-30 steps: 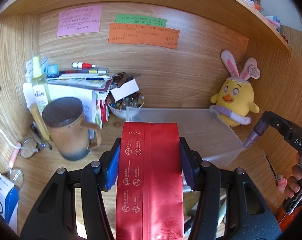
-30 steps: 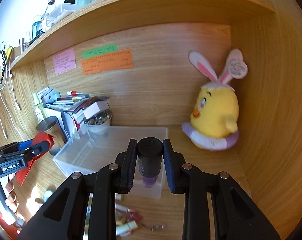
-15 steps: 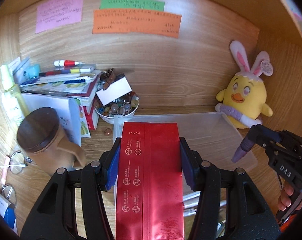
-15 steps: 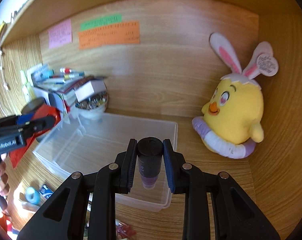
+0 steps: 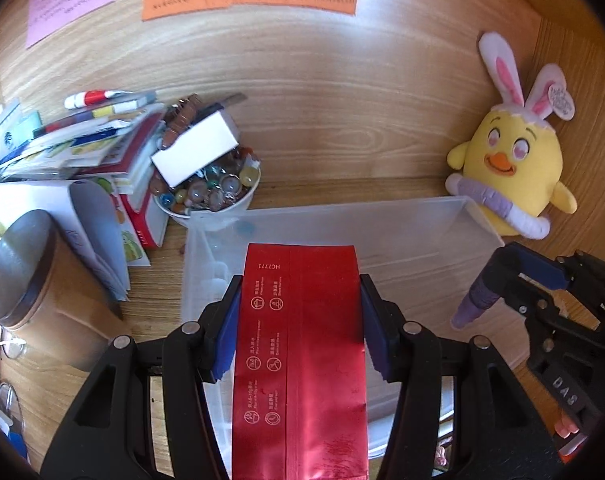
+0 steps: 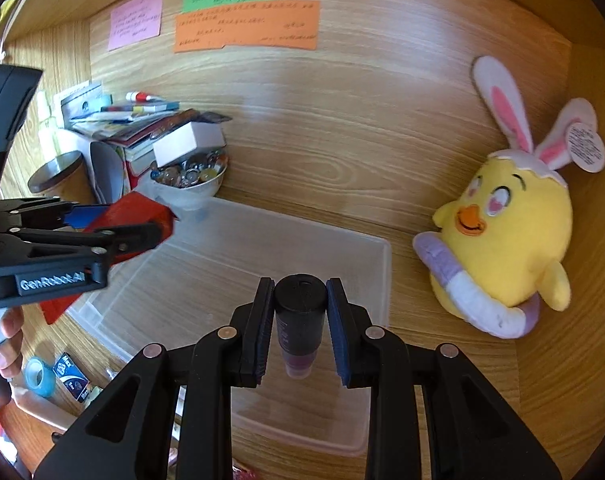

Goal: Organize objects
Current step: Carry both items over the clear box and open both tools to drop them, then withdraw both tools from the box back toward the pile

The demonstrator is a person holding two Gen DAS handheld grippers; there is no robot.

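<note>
Tabletop: wood desk nook with a wood back wall; clutter stacked at far left.
Clear bin: translucent, looks empty, sits centre on the tabletop; both held items hang above it.
Plush chick: right of the bin, just beside its far right corner.
Left gripper: fingers clamped on the red foil pouch, one pad on each long edge; pouch points toward the far wall, over the bin's near left part.
Right gripper: fingers closed on the dark tube near its black cap; purple end hangs down over the bin's near right part.
Mug: lidded, left of the bin.
Bowl of marbles: touching or nearly touching the bin's far left corner, white box resting on top.
Risk 1: pouch released flat may bridge the rim and slide out.
Risk 2: tube is round; dropped from height it may bounce or roll.
Risk 3: the two grippers are close; lowering both together may cause a collision.
</note>
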